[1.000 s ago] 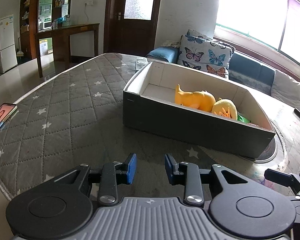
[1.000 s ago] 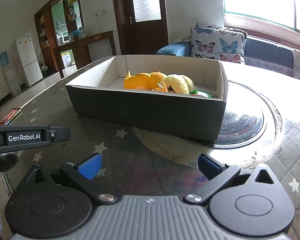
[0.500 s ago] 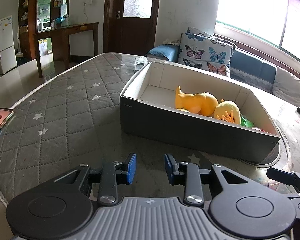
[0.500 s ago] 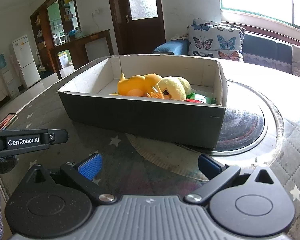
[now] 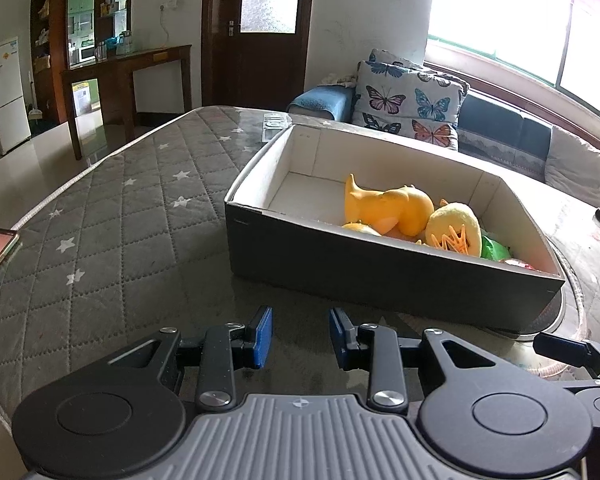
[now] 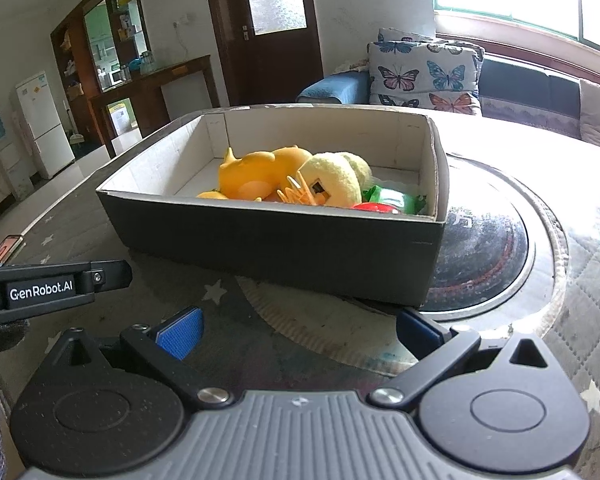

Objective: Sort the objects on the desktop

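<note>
Grey star-quilted tabletop (image 5: 112,216) carries a dark cardboard box with white lining (image 6: 284,240) holding an orange rubber duck-like toy (image 6: 260,178) and yellow plush toy (image 6: 334,182), probably light, soft and best pinched mid-body. Left tool (image 5: 300,334) stands partly open and right tool (image 6: 300,330) wide open, both empty.

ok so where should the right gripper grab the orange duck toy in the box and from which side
Probably from above, closing across the orange duck toy's rounded body. It lies on its side in the box, whose walls block a level approach, and the yellow plush presses against its right end. The right gripper is open wide enough; the pointed end looks too thin to hold.
</note>
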`<state>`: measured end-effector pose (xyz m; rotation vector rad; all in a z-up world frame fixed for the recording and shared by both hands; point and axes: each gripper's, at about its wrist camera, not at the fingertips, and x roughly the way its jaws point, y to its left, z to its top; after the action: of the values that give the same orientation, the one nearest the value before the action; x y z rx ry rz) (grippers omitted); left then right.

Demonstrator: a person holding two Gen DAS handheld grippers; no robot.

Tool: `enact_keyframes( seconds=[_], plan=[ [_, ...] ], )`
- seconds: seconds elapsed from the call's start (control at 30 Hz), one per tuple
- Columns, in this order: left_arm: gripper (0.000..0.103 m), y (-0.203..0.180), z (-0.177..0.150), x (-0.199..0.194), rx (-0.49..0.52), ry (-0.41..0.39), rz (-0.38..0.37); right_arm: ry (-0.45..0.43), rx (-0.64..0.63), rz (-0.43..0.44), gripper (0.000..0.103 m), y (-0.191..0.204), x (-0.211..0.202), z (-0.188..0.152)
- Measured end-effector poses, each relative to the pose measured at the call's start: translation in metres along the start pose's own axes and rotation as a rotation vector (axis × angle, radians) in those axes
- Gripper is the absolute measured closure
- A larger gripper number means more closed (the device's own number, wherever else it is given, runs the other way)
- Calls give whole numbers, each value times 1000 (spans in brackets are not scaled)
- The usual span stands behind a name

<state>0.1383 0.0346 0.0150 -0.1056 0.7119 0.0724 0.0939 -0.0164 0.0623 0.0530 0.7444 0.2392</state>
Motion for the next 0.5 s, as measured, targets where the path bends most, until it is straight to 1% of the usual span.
enact_keyframes(
  seconds=[0.5],
  plan=[
    [70,-5,6,13,30,18,3,29,13,-5,0,-4,13,6]
  ],
)
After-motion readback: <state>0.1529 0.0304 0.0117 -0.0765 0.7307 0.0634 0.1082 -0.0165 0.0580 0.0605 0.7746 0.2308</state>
